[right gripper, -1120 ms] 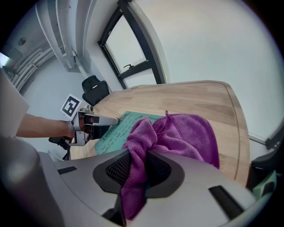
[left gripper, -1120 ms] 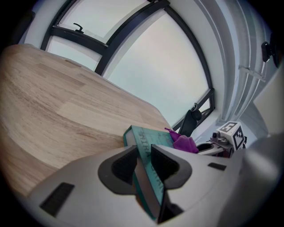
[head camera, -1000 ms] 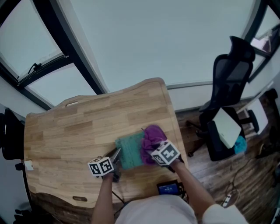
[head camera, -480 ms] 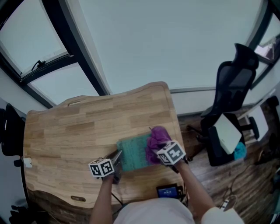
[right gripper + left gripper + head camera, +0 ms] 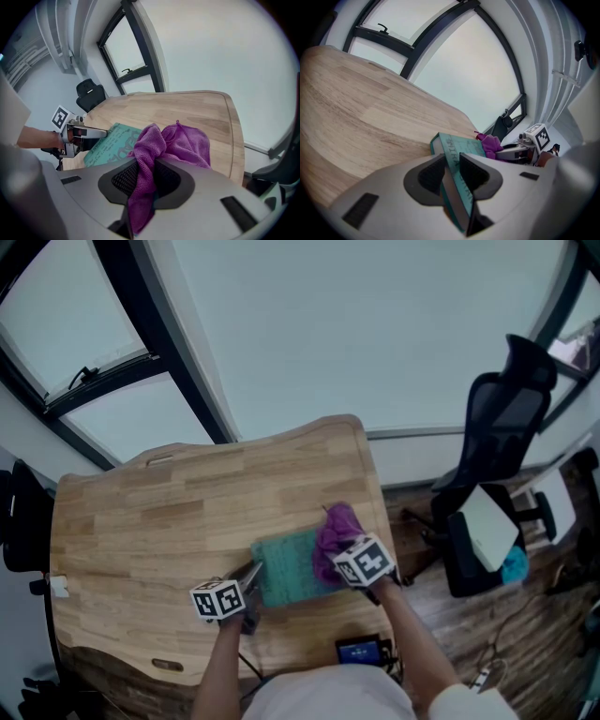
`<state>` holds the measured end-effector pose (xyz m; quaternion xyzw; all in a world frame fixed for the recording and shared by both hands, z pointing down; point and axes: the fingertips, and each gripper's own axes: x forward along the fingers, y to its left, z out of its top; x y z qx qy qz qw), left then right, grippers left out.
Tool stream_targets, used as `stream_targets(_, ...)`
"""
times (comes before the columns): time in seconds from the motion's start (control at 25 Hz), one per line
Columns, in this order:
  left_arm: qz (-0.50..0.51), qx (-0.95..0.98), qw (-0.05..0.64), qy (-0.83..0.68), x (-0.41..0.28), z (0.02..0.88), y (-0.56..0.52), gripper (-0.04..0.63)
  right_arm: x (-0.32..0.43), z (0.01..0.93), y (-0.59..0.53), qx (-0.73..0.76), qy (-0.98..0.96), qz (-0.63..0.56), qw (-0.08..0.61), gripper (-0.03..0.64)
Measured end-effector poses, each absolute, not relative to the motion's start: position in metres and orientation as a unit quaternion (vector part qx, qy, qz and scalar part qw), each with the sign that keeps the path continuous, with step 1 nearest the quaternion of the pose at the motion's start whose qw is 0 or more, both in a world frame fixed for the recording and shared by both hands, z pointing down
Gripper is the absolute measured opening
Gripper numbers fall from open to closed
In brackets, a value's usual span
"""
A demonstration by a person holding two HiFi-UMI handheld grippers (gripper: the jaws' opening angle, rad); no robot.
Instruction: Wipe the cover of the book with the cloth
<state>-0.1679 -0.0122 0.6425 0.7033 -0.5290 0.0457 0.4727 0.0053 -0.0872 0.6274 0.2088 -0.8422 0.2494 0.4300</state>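
Note:
A teal book (image 5: pixel 289 568) lies flat on the wooden table (image 5: pixel 187 512), near its front right part. My left gripper (image 5: pixel 249 581) is shut on the book's left edge; in the left gripper view its jaws (image 5: pixel 451 161) clamp the book (image 5: pixel 459 147) by that edge. My right gripper (image 5: pixel 341 554) is shut on a purple cloth (image 5: pixel 336 524), which rests bunched on the book's right end. The cloth (image 5: pixel 180 140) spills forward from the right gripper (image 5: pixel 146 174) over the book (image 5: pixel 110 144) and the table.
The table's right edge (image 5: pixel 373 484) runs close beside the cloth. A small dark device with a lit screen (image 5: pixel 361 648) sits at the table's near edge. A black office chair (image 5: pixel 497 427) stands on the floor to the right. Large windows lie beyond the table.
My right gripper has slid the purple cloth a short way across the book's right end. The left gripper and the book have stayed put.

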Motion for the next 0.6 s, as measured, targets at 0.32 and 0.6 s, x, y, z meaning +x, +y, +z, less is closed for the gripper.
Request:
stream_targets(0.32,0.046,0.704,0.471,-0.53,-0.168,0.642,-0.012,0.101,-0.002,0.628,-0.095,0.221,-0.84,0.247,0.43,0.077)
stream_targets(0.6,0.046,0.703,0.47,-0.531,-0.168,0.642,-0.012,0.101,-0.02,0.63,-0.093,0.216,-0.837,0.245,0.439,0.077)
